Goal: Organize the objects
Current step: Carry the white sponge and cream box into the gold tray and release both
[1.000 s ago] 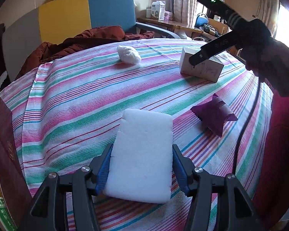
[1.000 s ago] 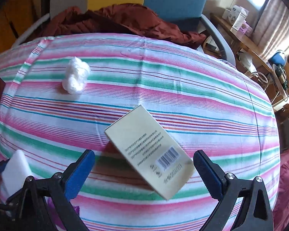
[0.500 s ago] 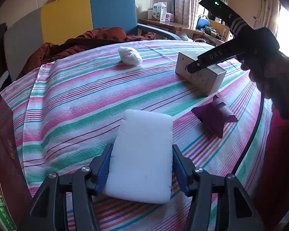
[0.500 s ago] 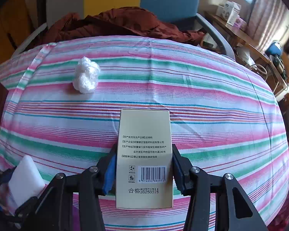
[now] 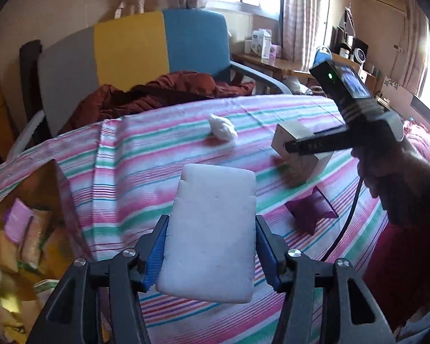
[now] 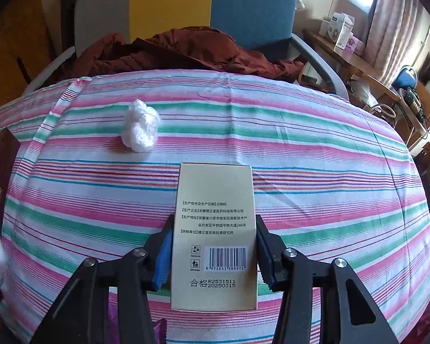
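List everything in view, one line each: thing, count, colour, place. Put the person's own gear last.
sponge: 1, white, held between the left gripper's jaws
box: 1, beige with barcode, held between the right gripper's jaws
wad: 1, white, crumpled, on the cloth towards the far side
pouch: 1, purple, on the cloth below the box
cloth: 1, pink, green and white stripes, covering the table
bin: 1, dark red outside, gold inside, at the table's left edge, packets inside
jacket: 1, rust red, heaped behind the table
chair: 1, grey, yellow and blue, behind the jacket
left gripper: 1, black, blue pads, shut on sponge
right gripper: 1, black, blue pads, shut on box
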`<state>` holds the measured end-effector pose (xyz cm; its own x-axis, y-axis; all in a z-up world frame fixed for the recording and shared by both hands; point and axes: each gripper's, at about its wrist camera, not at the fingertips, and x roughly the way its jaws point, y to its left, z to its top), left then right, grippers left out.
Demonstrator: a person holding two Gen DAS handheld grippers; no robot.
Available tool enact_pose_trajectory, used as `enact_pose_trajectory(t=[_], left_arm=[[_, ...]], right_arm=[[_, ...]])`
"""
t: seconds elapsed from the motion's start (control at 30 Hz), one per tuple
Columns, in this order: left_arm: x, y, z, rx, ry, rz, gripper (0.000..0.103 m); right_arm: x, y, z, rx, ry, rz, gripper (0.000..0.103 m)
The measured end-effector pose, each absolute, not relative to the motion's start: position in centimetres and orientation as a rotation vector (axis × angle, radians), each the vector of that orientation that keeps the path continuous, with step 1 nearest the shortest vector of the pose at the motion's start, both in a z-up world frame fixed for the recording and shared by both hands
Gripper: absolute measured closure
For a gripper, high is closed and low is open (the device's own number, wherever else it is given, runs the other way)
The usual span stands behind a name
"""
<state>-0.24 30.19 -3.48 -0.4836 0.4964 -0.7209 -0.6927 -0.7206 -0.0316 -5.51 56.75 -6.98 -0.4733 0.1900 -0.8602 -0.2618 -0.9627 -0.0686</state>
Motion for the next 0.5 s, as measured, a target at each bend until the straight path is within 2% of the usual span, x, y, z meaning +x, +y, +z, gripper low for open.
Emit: enact_pose_trajectory(t=[0.5], left_arm=[[-0.7,22.8,-0.6,-0.992,0.244,2.362,0.045]], right_arm=[[-5.0,52.0,-3.0,-1.336,0.218,2.62,0.052]])
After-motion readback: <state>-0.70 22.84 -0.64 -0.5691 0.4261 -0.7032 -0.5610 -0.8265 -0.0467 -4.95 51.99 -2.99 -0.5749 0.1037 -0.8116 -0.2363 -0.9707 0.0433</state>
